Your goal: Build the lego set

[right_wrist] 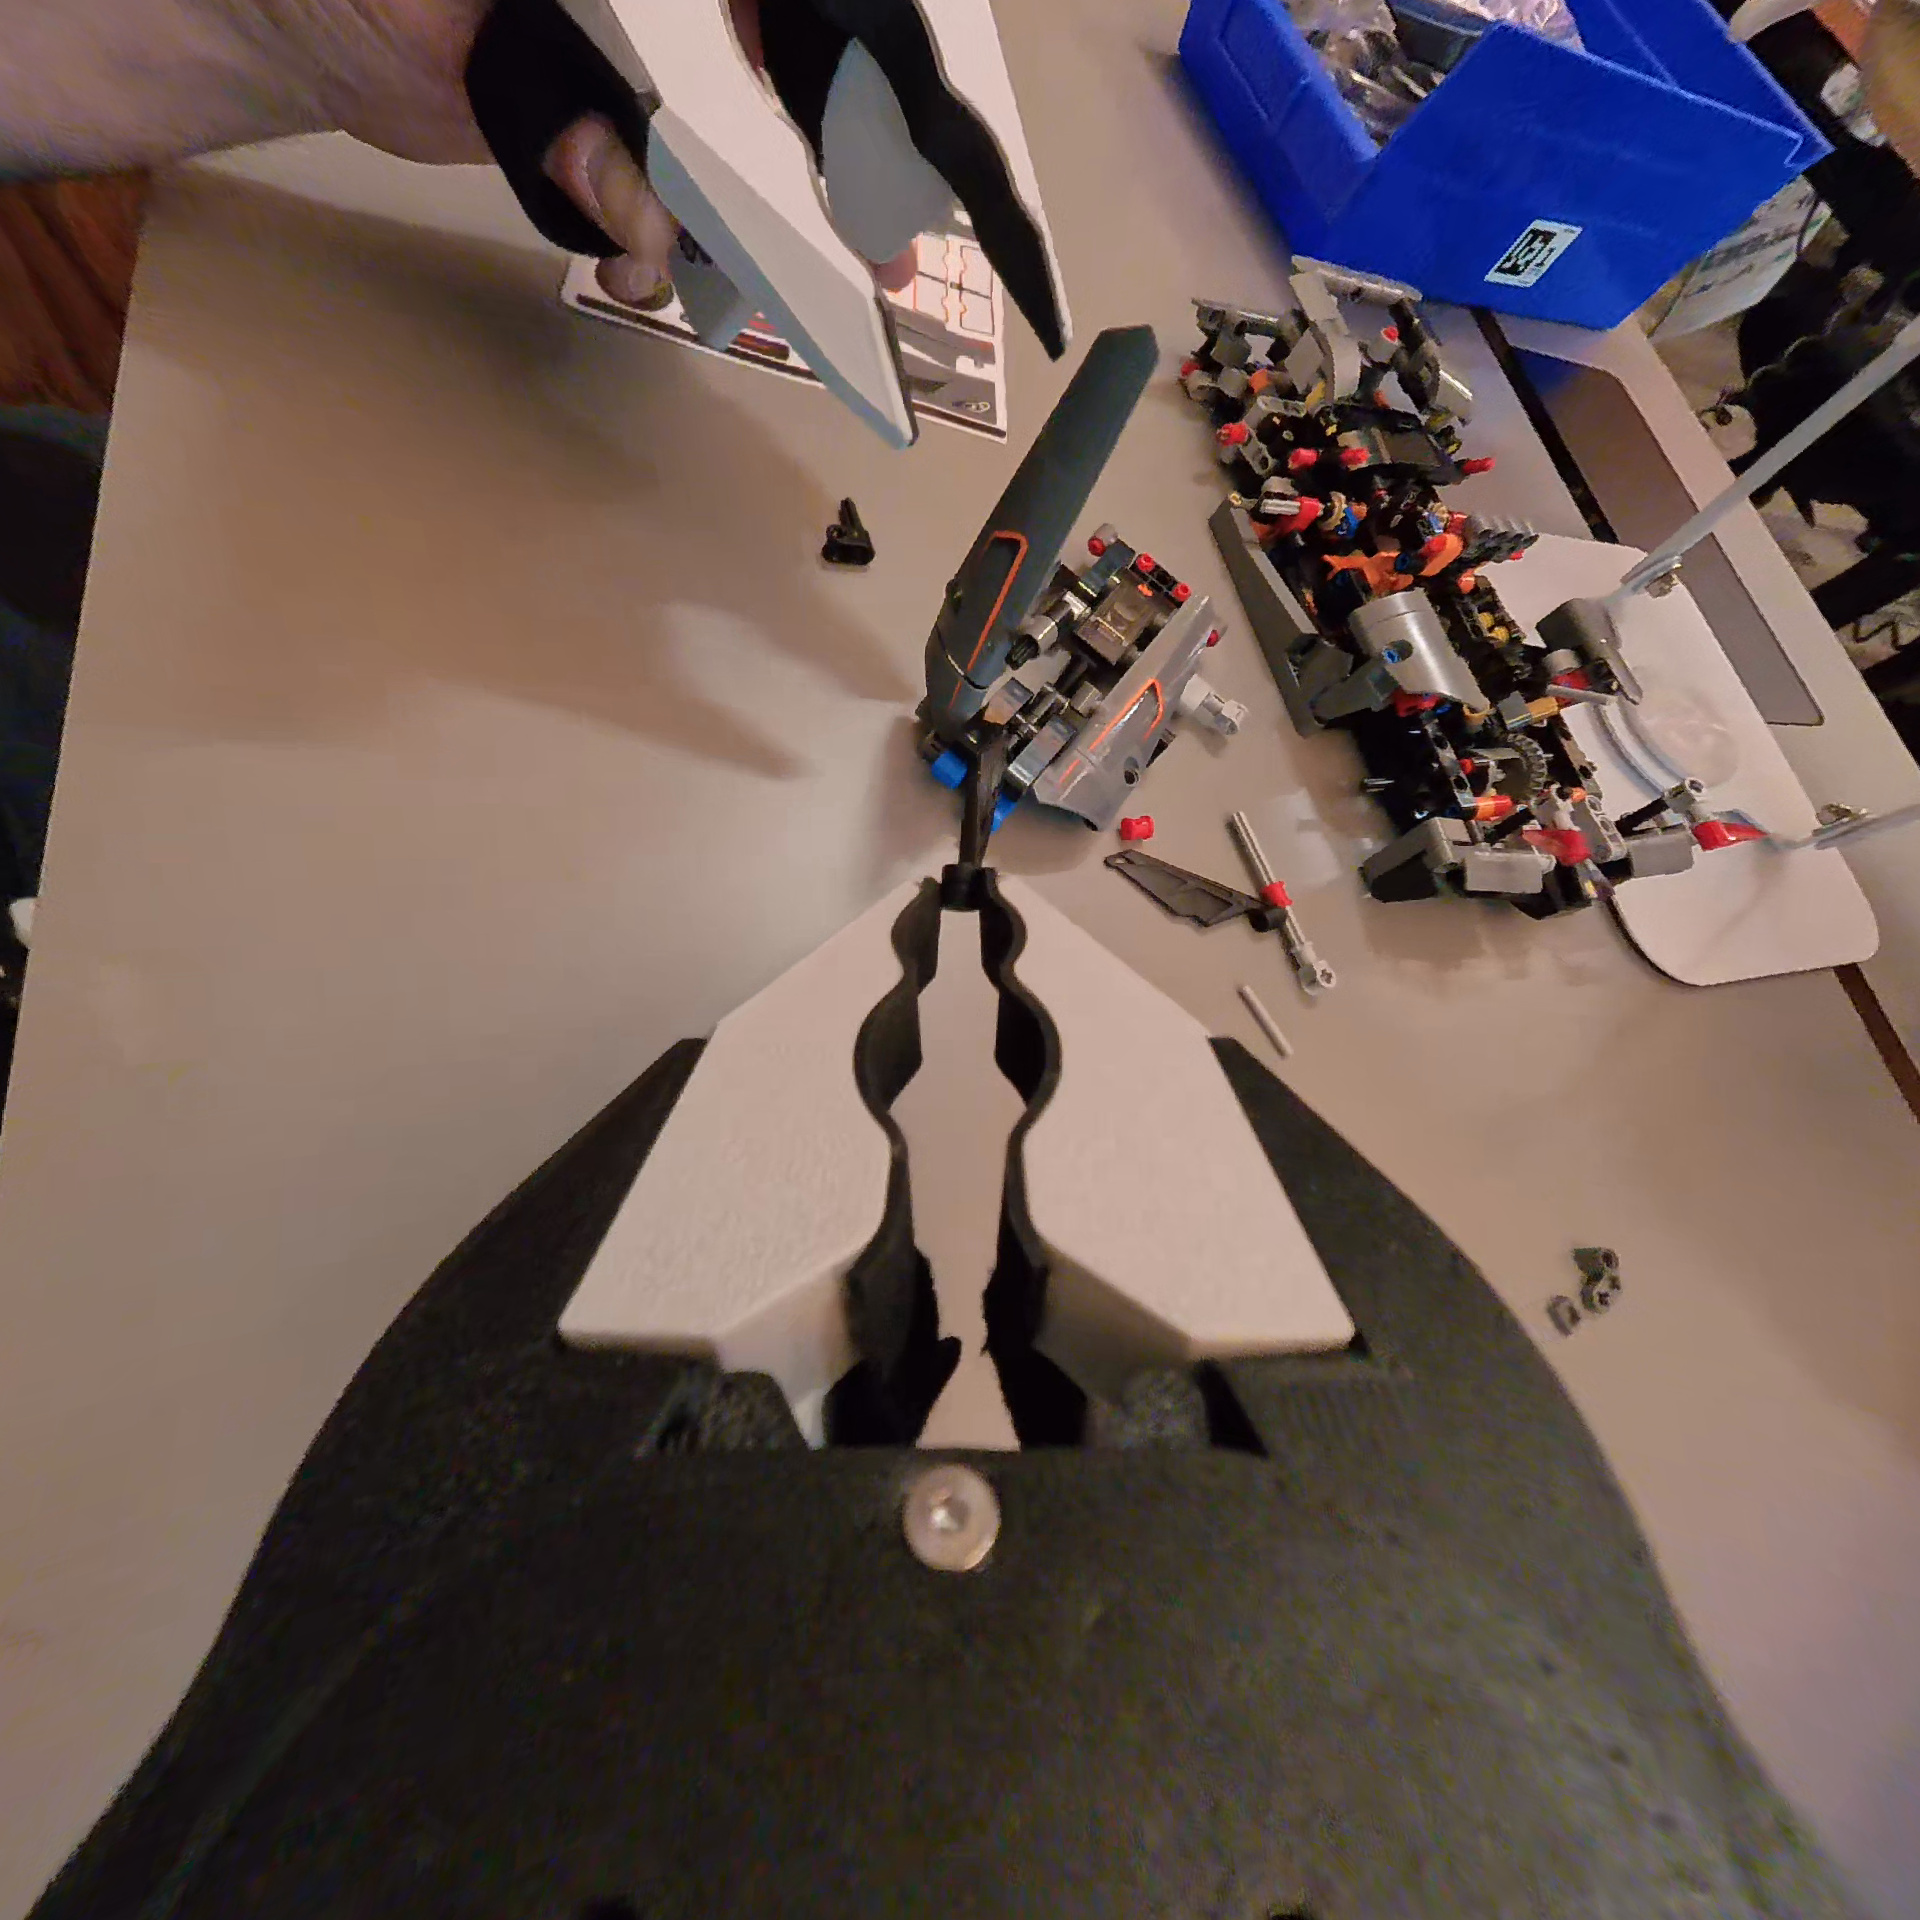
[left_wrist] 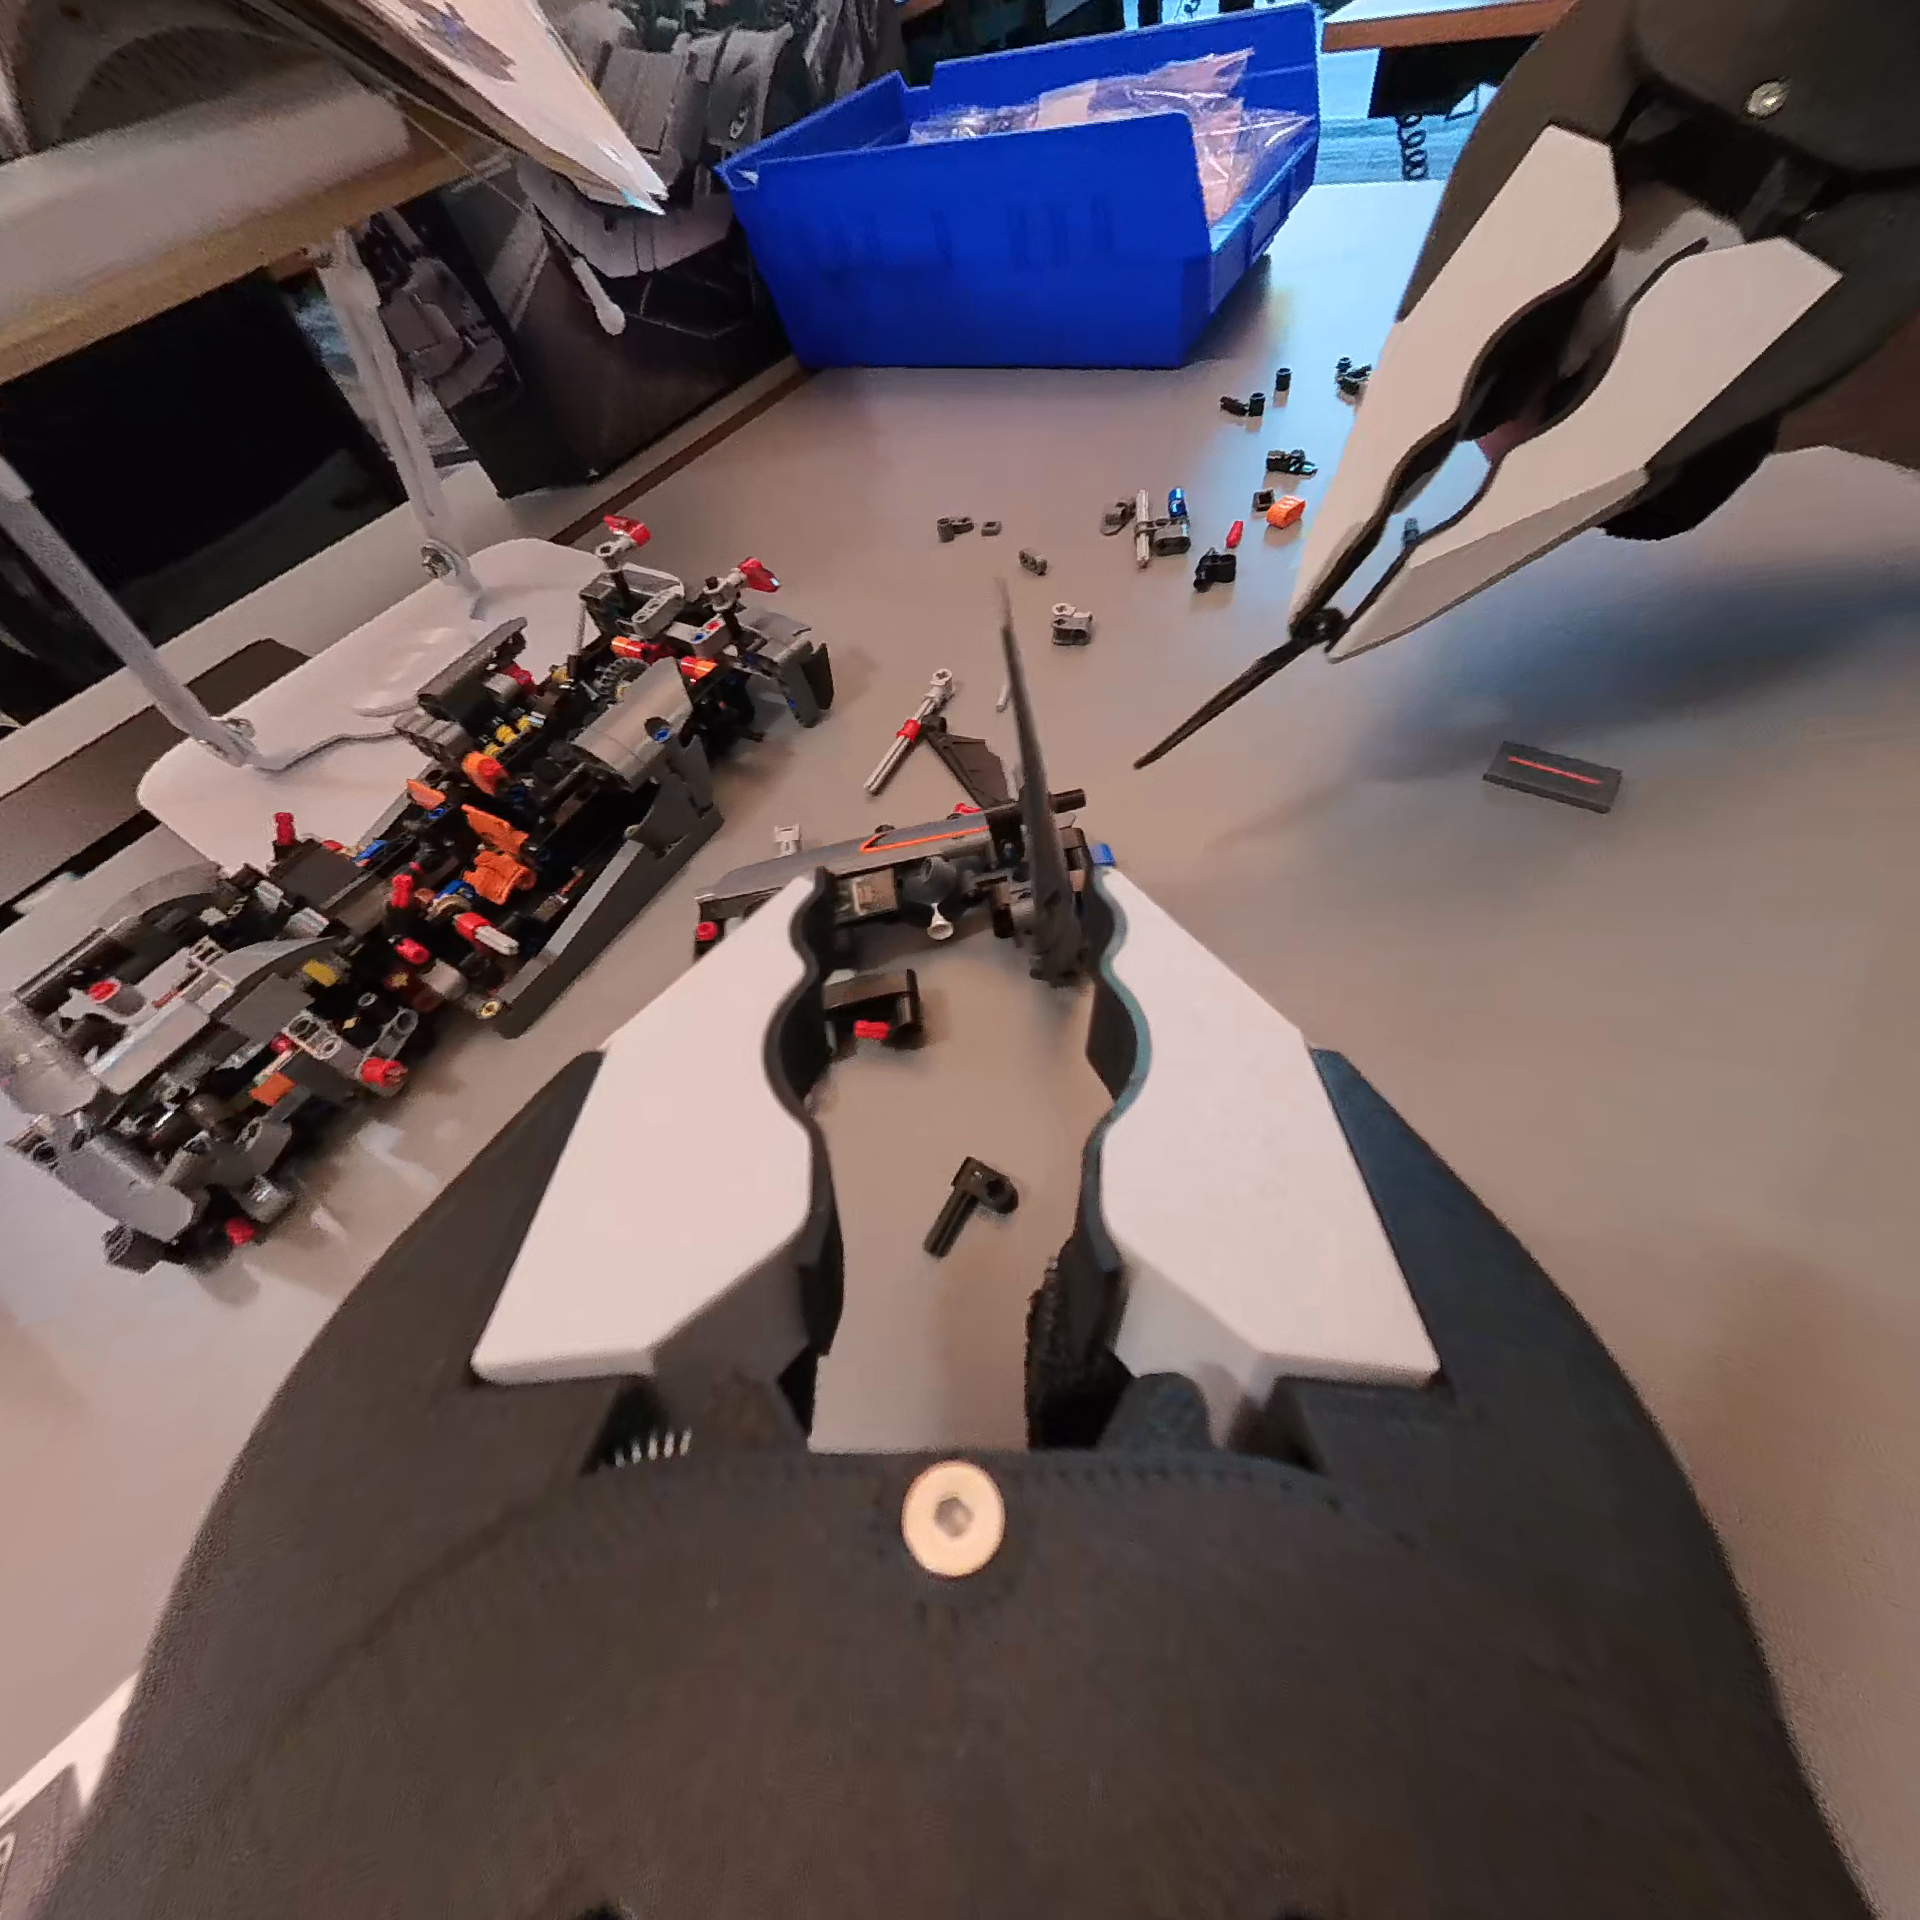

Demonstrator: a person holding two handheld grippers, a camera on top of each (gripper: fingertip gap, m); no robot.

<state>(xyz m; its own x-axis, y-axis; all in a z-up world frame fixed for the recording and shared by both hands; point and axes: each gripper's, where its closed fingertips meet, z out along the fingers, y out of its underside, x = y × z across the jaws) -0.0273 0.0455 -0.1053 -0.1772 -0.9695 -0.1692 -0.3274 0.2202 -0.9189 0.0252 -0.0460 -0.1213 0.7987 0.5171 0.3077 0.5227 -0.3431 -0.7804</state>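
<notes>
A small dark grey sub-assembly (left_wrist: 894, 857) with orange stripes lies on the grey table, and a tall dark fin (left_wrist: 1029, 769) stands up from it. It also shows in the right wrist view (right_wrist: 1049, 665). My left gripper (left_wrist: 961, 899) is open, its fingers on either side of the sub-assembly's near end, the fin beside the right finger. It shows from above in the right wrist view (right_wrist: 982, 384). My right gripper (right_wrist: 961, 888) is shut on a thin black pointed piece (right_wrist: 982, 805), whose tip reaches the sub-assembly's blue end. The left wrist view shows this gripper (left_wrist: 1320, 629) holding the piece (left_wrist: 1226, 707) above the table.
The large car chassis (left_wrist: 416, 883) lies left, also visible in the right wrist view (right_wrist: 1434, 623). A blue bin (left_wrist: 1029, 208) stands at the back. Loose small parts (left_wrist: 1195, 530), a grey axle (left_wrist: 909, 727), a black tile (left_wrist: 1553, 774), a black connector (left_wrist: 971, 1195) and a sticker sheet (right_wrist: 935, 343) lie around. Left tips to right tips: about 11 cm. Between my left fingertips and the black connector (left_wrist: 971, 1195) there is roughly 8 cm. The right camera catches it too, in the right wrist view (right_wrist: 850, 526).
</notes>
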